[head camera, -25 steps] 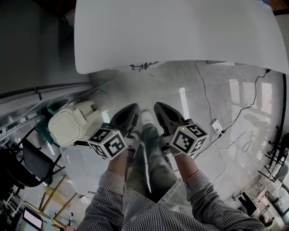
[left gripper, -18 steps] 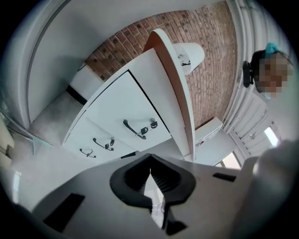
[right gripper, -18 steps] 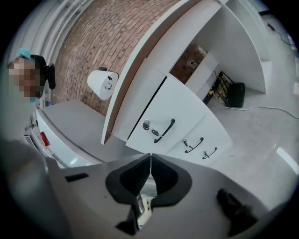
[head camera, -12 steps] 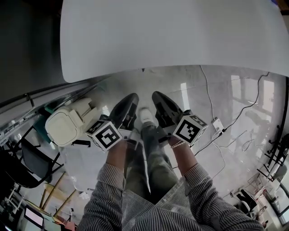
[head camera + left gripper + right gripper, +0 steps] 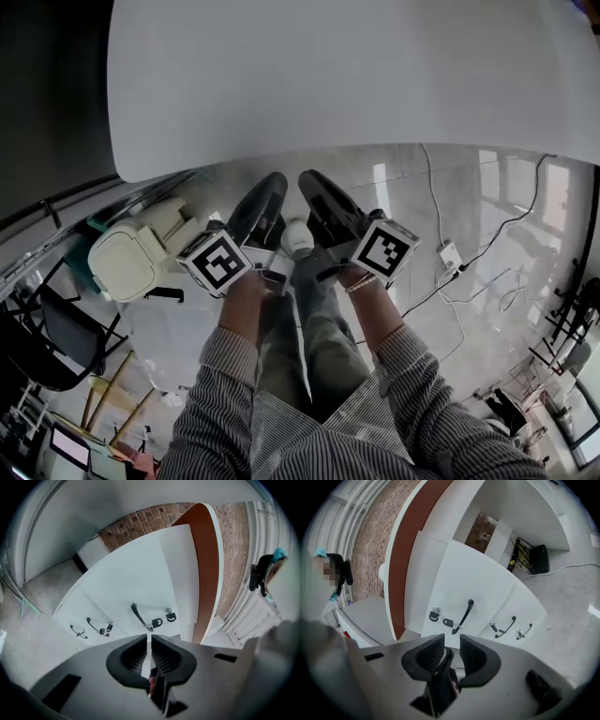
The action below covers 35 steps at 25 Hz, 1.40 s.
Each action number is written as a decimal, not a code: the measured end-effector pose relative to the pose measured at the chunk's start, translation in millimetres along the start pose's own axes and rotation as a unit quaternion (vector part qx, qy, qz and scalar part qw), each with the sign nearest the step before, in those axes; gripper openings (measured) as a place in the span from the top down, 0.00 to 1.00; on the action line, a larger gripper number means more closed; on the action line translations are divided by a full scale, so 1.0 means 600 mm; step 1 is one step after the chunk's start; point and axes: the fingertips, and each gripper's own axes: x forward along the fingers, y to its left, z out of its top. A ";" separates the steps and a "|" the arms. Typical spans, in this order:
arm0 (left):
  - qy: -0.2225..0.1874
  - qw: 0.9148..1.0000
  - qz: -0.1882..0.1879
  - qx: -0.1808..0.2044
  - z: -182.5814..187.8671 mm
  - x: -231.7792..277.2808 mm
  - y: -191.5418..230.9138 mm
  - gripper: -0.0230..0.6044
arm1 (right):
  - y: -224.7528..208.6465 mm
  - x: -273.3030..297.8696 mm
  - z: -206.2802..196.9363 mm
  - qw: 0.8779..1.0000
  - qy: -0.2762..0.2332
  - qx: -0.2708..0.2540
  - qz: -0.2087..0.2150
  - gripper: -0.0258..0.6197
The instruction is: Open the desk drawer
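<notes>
**Item 1. Left gripper** (image 5: pixel 149 640): jaws are lying together with nothing between them. It is pointing at the drawer unit from short of it and touching nothing.

**Item 2. Right gripper** (image 5: pixel 452 641): jaws are standing a little apart, having just been opening, with only air between the pads. It is also short of the unit, and I judge it to be the one preparing for the grasp.

**Item 3. Handle** (image 5: pixel 464 613): a black bow handle on the top drawer (image 5: pixel 459 583), lying almost in line with the right gripper's gap. The drawer appears to be sitting shut, directly under the desk (image 5: pixel 375 75).

**Item 4. Key** (image 5: pixel 435 616): sitting in the lock just beside one end of the handle, with a fob hanging next to it. Whether the lock is turned cannot be told.

**Item 5. Lower drawers** (image 5: pixel 515 609): two, each carrying a smaller black handle, both appearing shut.

**Item 6. Brick wall** (image 5: pixel 136 522): standing behind the desk.

**Handling note:** the step in hand looks like the approach.
- The right jaws probably need to open wider than the handle bar is thick.
- The wrist should be rolling until the gap lies across the bar.
- The target is the middle of the bar, staying clear of the key and fob.
- Once the pads are closing on the bar, the pull should be running straight out along the drawer's travel, not sideways or downward.
- The left gripper is best kept clear.
</notes>
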 end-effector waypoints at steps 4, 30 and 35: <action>-0.007 1.000 0.012 -0.001 0.009 0.006 0.015 0.94 | -0.012 0.014 0.008 1.000 0.001 0.011 0.000 0.79; -0.095 0.990 -0.019 -0.103 0.070 0.081 0.052 0.73 | -0.076 0.078 0.078 0.994 -0.057 0.092 0.011 0.75; -0.084 0.994 -0.009 -0.070 0.074 0.088 0.058 0.73 | -0.076 0.081 0.082 0.994 -0.063 0.093 0.011 0.78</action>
